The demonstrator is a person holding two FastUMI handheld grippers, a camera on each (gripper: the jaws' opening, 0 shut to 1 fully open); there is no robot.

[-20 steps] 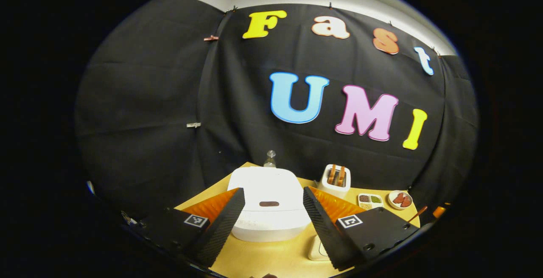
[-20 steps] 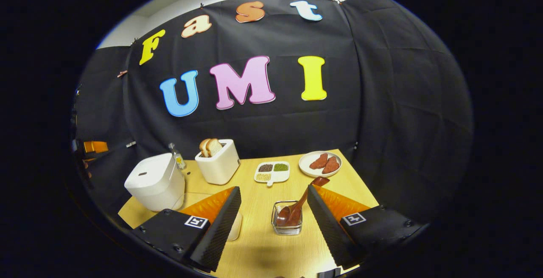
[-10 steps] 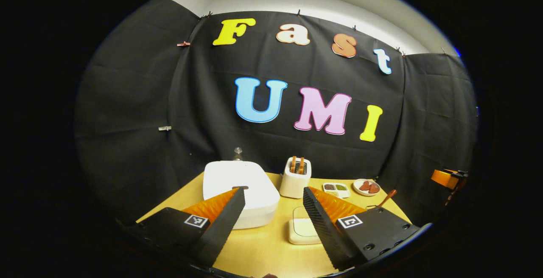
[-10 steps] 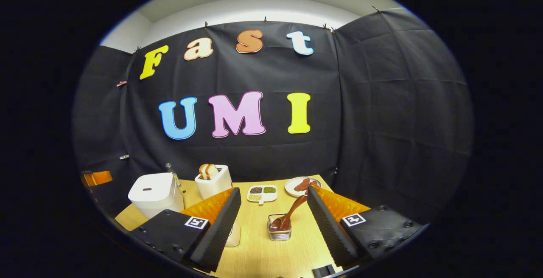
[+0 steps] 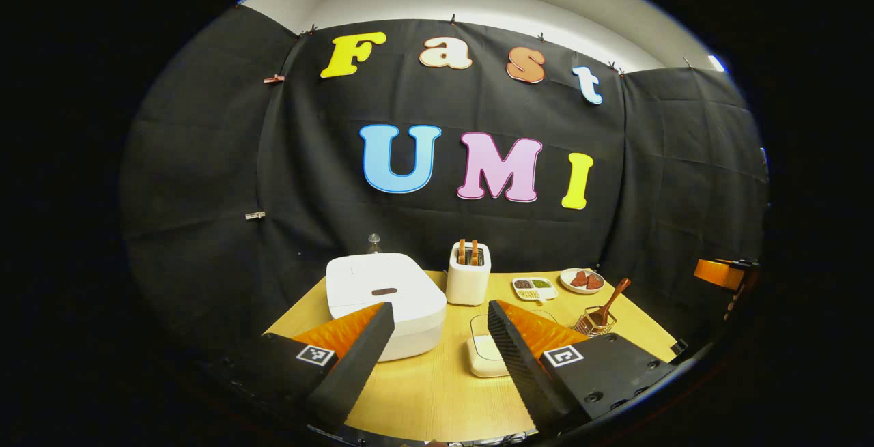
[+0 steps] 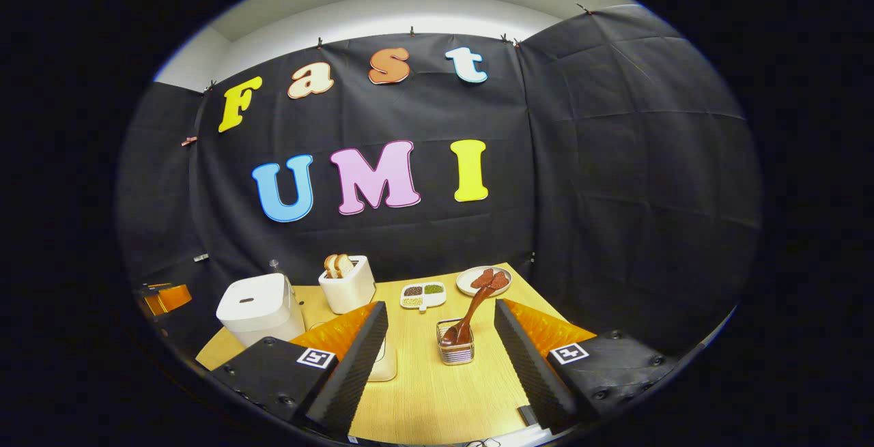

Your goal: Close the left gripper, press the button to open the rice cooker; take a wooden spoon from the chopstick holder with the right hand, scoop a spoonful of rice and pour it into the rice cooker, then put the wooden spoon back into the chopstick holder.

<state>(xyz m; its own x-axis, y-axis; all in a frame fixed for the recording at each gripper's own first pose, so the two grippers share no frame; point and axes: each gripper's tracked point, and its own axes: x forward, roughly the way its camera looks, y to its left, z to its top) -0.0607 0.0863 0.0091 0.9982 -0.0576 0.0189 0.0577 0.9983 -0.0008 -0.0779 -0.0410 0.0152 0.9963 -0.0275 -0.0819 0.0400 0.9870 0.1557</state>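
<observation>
While the wooden table (image 5: 437, 392) carries everything the task needs, its largest item, the white rice cooker (image 5: 382, 297), sits at the left with its lid down and the dark button (image 5: 384, 291) showing on top. Behind and right of it stands a white toaster (image 5: 468, 276) with bread slices in its slots, then a small divided dish (image 5: 534, 287) of grains and a plate (image 5: 582, 280) of reddish food. A cream container (image 5: 486, 355) lies near the table's middle, partly hidden behind a finger; whether it holds the rice I cannot tell. Smaller again is the wire chopstick holder (image 6: 456, 350), standing upright near the right side, with the wooden spoon (image 6: 473, 310) resting in it, bowl down and handle leaning up to the right. Both tools hang above the near edge, well apart from everything: the left gripper (image 5: 440, 327) has its jaws spread wide with nothing between them, and the right gripper (image 6: 440, 327) likewise stands wide and holds nothing. With the lid down and the spoon in its holder, this scene fits either the stage before the button is pressed or the stage after the spoon is returned, if the lid was lowered again. These pictures alone do not settle which, so no next move can be fairly named.
</observation>
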